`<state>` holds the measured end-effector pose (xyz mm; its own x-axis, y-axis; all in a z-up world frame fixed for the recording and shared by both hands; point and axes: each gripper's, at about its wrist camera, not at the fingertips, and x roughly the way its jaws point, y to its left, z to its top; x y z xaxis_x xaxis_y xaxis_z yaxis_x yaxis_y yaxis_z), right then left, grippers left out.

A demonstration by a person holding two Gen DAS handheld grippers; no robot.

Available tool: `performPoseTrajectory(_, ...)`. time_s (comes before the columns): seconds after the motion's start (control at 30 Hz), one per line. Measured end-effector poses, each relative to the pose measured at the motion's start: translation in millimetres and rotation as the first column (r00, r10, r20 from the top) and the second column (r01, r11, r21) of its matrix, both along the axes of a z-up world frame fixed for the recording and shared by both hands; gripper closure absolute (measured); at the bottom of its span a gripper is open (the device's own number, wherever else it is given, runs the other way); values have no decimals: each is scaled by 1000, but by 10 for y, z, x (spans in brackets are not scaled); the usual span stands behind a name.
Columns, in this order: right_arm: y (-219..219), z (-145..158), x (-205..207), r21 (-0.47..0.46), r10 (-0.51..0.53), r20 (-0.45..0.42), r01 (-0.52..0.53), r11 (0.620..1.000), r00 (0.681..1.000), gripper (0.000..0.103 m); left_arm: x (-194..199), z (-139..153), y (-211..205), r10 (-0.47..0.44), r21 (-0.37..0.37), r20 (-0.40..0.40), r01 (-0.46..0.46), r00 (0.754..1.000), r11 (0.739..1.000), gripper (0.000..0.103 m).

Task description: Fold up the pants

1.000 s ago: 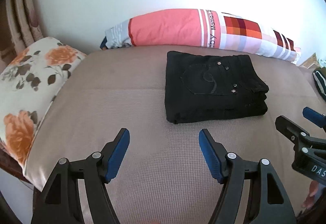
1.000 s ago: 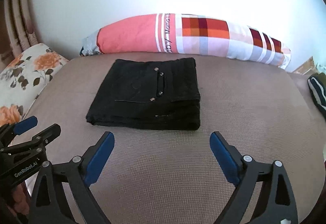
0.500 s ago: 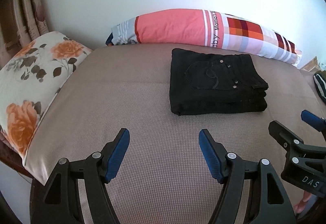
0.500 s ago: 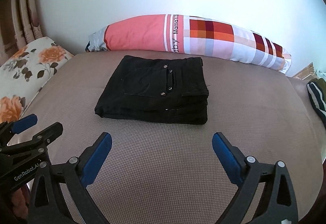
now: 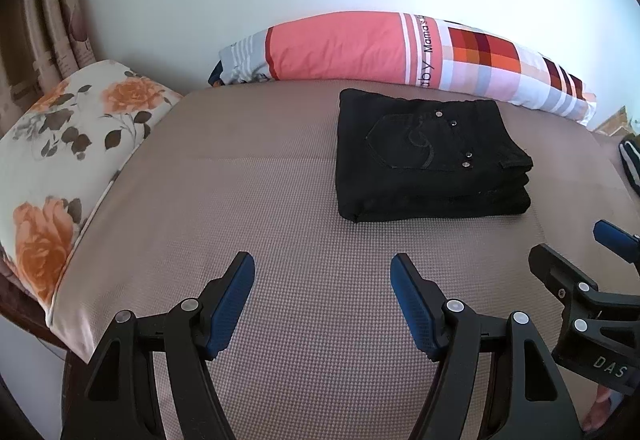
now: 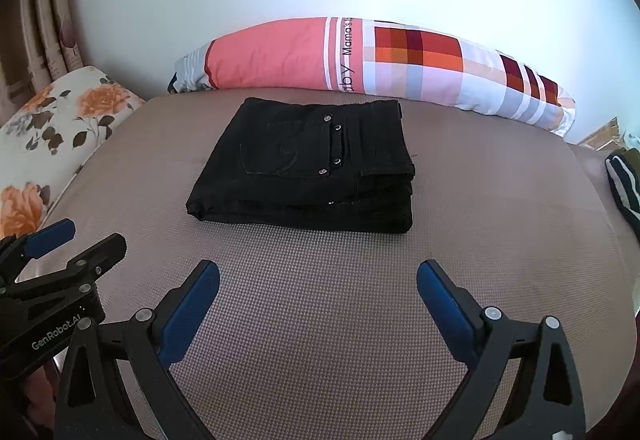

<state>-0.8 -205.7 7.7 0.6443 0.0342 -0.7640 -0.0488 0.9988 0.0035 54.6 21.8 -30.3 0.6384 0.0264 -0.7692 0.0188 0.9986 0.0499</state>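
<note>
Both hand-held grippers, left point(image 5: 322, 280) and right point(image 6: 318, 288), hover agape near folded black pants point(image 6: 308, 168); best withdrawn without touching the stack.

The long pink, white and plaid-checked bolster pillow point(image 6: 360, 64) along the wall has black lettering down its white stripe: "Mama's" up top, then what looks like "baby", first letters partly hidden. The black plastic left gripper point(image 6: 60, 240) body says "GenRobot.AI" in white. The black right gripper point(image 5: 592, 256) shows "DAS", the rest cut off.
</note>
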Motion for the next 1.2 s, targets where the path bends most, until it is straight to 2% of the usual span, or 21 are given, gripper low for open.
performPoseTrajectory(1.2, 3, -90, 41, 0, 10, -45, -10, 1000, 999, 5, 89, -147, -9, -13, 16, -52, 14, 999, 1000, 32)
